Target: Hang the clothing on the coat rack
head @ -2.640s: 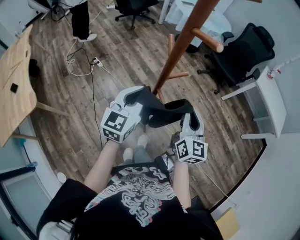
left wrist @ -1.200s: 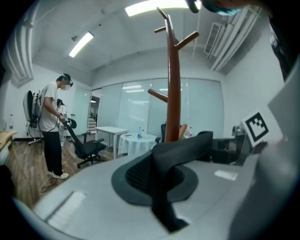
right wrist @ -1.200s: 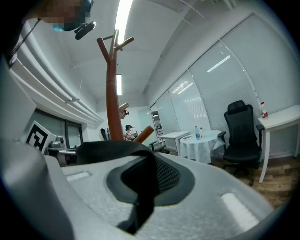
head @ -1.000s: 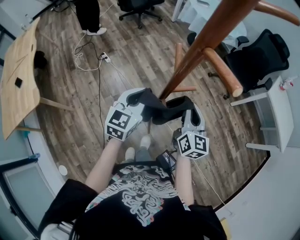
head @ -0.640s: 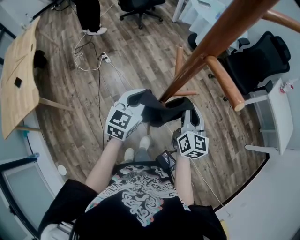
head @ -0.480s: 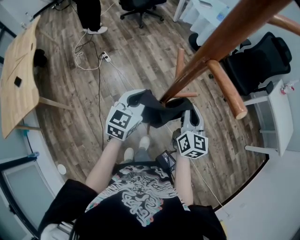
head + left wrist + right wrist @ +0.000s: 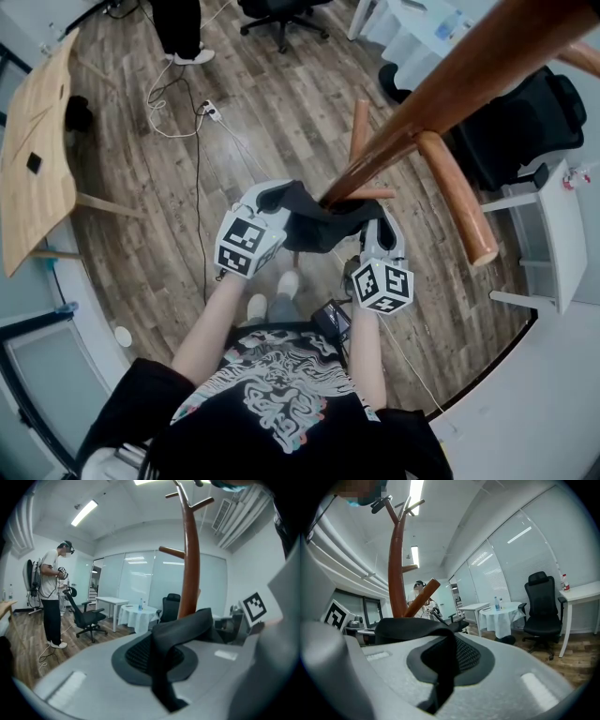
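While stretched level, the dark clothing [image 7: 317, 223] is clamped by the left tongs [image 7: 271, 197] and the right tongs [image 7: 377, 217] (one end each), near the coat rack [image 7: 448, 82].

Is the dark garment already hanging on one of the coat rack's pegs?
No, the dark garment is stretched between the left gripper and the right gripper, and rests on no peg of the coat rack.

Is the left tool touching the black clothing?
Touching. The left gripper view shows the left tool shut on the black clothing, pinched between its jaws.
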`<state>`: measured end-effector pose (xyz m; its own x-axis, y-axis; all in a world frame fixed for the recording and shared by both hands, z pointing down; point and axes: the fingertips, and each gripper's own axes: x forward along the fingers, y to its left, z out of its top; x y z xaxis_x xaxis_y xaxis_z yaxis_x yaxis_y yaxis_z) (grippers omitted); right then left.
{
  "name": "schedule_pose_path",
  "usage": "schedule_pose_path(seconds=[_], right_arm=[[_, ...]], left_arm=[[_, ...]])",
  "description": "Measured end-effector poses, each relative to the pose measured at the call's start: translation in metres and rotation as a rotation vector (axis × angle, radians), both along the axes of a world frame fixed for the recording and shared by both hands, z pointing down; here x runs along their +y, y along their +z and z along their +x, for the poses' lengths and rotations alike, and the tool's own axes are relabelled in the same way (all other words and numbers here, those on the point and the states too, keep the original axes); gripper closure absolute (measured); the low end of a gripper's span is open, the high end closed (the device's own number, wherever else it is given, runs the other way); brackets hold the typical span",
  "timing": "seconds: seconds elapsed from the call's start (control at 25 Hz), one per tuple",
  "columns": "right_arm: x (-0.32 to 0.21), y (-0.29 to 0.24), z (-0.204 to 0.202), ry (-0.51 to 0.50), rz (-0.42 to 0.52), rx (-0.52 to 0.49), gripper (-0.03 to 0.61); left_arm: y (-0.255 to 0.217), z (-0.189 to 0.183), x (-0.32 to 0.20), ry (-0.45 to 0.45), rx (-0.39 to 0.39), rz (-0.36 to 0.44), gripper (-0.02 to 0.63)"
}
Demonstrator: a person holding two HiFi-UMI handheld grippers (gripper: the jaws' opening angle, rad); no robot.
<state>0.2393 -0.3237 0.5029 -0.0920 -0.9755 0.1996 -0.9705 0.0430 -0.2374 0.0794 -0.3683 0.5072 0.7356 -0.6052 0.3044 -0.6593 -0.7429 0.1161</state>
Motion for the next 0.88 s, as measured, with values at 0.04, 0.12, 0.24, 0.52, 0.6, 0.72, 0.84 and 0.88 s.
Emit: schedule_pose_path(seconds=[0.04,0.12,0.24,0.52,0.6,0.72,0.84,0.88], right_arm=[[-0.001,0.001,0.000,-0.001,-0.003,0.000,0.566],[-0.003,0.004,0.000,-0.002,-0.010,0.000,0.566],[-0.005,0.009,-0.001,-0.006,-0.021,0.001,0.566],[-0.008,0.027,-0.001,-0.015,-0.056,-0.001,0.566],[-0.008,0.031,-0.001,-0.018,-0.065,0.000,0.566],[-0.007,0.039,0.000,-0.016,-0.079,-0.003,0.566],[-0.007,0.046,-0.002,-0.017,-0.097,-0.007,0.566],[-0.007,0.048,-0.002,-0.018,-0.101,-0.007,0.566]], left_arm=[[0.002,0.001,-0.001,0.000,-0.002,-0.006,0.615],[0.007,0.001,-0.002,0.002,-0.006,-0.018,0.615],[0.012,0.001,-0.004,0.003,-0.012,-0.027,0.615],[0.031,0.001,-0.006,0.009,-0.030,-0.057,0.615],[0.036,0.003,-0.006,0.009,-0.030,-0.071,0.615],[0.044,0.005,-0.007,0.011,-0.023,-0.094,0.615],[0.052,0.005,-0.005,0.015,-0.024,-0.113,0.615],[0.055,0.006,-0.005,0.016,-0.027,-0.117,0.615]])
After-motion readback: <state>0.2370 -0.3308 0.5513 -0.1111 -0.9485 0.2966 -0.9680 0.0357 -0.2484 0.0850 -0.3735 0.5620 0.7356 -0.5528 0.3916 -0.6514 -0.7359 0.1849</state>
